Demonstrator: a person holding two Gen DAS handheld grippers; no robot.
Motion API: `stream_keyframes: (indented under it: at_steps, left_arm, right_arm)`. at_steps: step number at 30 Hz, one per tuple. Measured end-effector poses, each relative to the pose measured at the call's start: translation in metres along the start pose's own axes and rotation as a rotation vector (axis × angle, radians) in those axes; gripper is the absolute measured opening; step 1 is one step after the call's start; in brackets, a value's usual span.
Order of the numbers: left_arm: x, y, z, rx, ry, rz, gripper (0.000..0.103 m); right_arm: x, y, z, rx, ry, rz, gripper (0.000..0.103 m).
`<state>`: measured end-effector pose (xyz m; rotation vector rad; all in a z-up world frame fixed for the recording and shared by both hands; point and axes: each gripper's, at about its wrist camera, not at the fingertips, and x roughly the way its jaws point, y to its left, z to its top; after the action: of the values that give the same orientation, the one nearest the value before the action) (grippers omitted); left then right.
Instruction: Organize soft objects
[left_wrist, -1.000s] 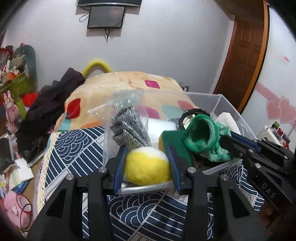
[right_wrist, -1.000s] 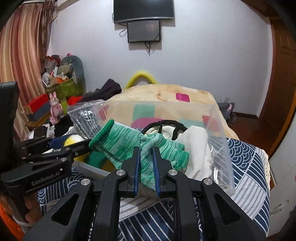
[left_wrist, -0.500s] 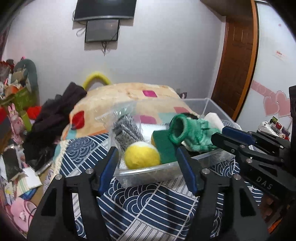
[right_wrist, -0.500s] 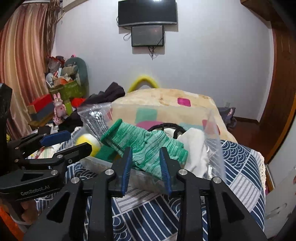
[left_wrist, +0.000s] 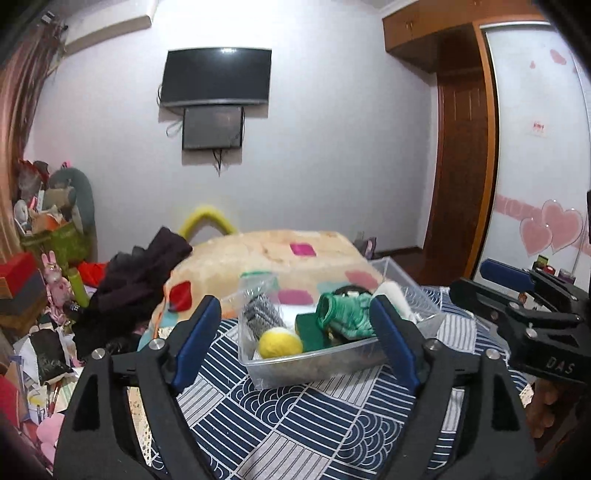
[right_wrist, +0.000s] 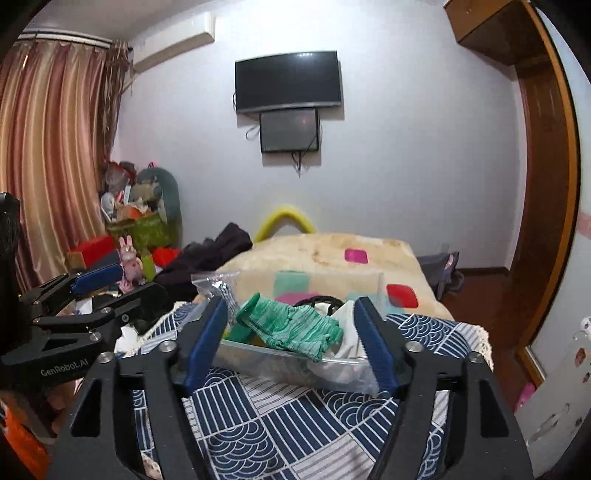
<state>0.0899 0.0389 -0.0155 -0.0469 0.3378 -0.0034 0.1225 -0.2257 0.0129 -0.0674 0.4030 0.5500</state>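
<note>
A clear plastic bin (left_wrist: 314, 363) stands on the blue patterned cloth (left_wrist: 295, 413). In it lie a yellow ball (left_wrist: 279, 344), a dark green sponge (left_wrist: 309, 330), a green knitted glove (left_wrist: 347, 317), a bagged grey cloth (left_wrist: 260, 314) and white cloth (left_wrist: 397, 299). My left gripper (left_wrist: 295, 332) is open and empty, held back from the bin. My right gripper (right_wrist: 291, 332) is open and empty, also back from the bin (right_wrist: 295, 363); the glove (right_wrist: 291, 328) rests on the bin's contents.
A cream blanket with coloured squares (left_wrist: 280, 258) lies behind the bin. Dark clothes (left_wrist: 136, 277) and cluttered toys and boxes (left_wrist: 44, 258) are at the left. A wooden door (left_wrist: 461, 184) is at the right. The right gripper shows at the right edge of the left wrist view (left_wrist: 517, 295).
Both grippers opened, letting go of the yellow ball and the green glove, which stay in the bin. Both have pulled back and up from the bin.
</note>
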Motion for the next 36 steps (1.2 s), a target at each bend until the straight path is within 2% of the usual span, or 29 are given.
stream_keyframes:
  at_steps: [4,13,36]
  left_arm:
    - [-0.017,-0.006,0.003,0.014,-0.039,-0.007,0.088]
    - [-0.041,-0.016,0.005,0.029,-0.102,-0.002,0.096]
    - [-0.047,-0.007,0.005,-0.006,-0.117,-0.012,0.098]
  right_arm:
    - [-0.017,-0.002,-0.001,0.008,-0.038,-0.009,0.082]
    - [-0.035,-0.001,-0.001,0.008,-0.088,-0.028,0.083]
    - [-0.046,0.01,-0.005,-0.012,-0.115,-0.019,0.085]
